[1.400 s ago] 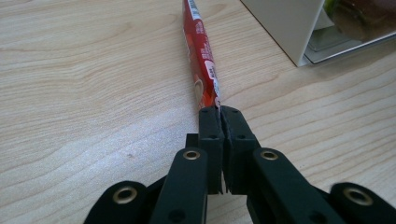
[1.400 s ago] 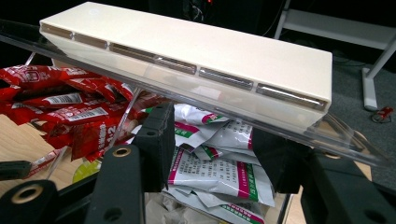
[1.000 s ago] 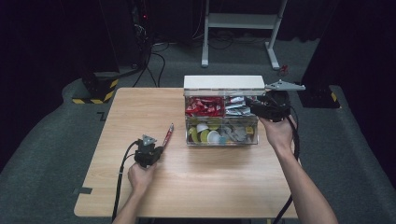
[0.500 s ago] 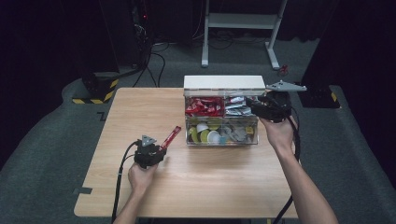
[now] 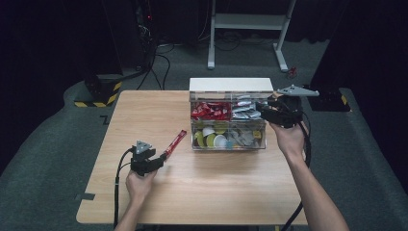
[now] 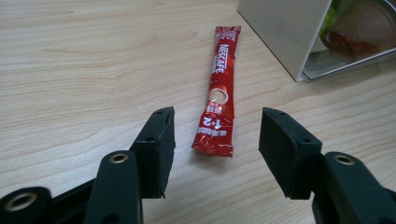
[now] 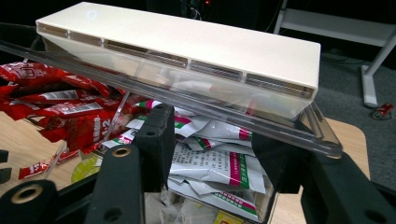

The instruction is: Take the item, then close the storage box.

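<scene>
A red Nescafe stick sachet lies flat on the wooden table, left of the clear box. My left gripper sits just behind the sachet's near end; its jaws have just been opening and stand apart, touching nothing. In the high view the sachet points away from the left gripper toward the box. My right gripper is at the box's right end, shut on the raised clear lid, holding it up. The right gripper reaches in over the white sachets.
The box holds red sachets, white sachets and round capsules in separate compartments. A white block runs along its back. A cable trails from each gripper. The table's near half is bare wood.
The left jaws went from shut on the red sachet to open. The sachet, held tilted above the table before, now lies on the wood. The right hand stayed put.
</scene>
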Tool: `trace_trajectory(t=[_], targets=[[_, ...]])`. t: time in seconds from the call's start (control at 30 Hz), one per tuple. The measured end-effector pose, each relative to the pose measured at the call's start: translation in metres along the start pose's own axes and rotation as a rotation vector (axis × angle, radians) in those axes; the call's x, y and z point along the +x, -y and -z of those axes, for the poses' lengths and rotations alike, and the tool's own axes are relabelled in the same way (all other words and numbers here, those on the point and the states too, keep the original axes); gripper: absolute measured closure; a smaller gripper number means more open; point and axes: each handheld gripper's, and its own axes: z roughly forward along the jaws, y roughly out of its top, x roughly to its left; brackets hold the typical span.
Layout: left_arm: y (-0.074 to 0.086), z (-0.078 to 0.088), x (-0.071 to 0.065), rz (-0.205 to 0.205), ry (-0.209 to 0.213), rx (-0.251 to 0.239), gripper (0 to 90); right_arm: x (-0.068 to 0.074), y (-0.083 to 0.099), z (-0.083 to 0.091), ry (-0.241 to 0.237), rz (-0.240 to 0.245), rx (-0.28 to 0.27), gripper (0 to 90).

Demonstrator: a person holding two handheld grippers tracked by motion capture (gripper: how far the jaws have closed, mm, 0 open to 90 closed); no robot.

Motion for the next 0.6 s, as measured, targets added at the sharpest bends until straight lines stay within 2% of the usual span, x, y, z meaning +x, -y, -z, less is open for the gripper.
trace_trajectory(t=[0.23, 0.6], targets=[[0.002, 0.008, 0.005, 0.005, -0.034, -0.01, 44.8, 0.001, 0.0, 0.0, -0.002, -0.003, -0.003, 49.3], [0.012, 0.011, 0.022, 0.055, -0.074, 0.003, 44.5, 0.001, 0.001, 0.002, -0.003, 0.003, -0.004, 49.4]])
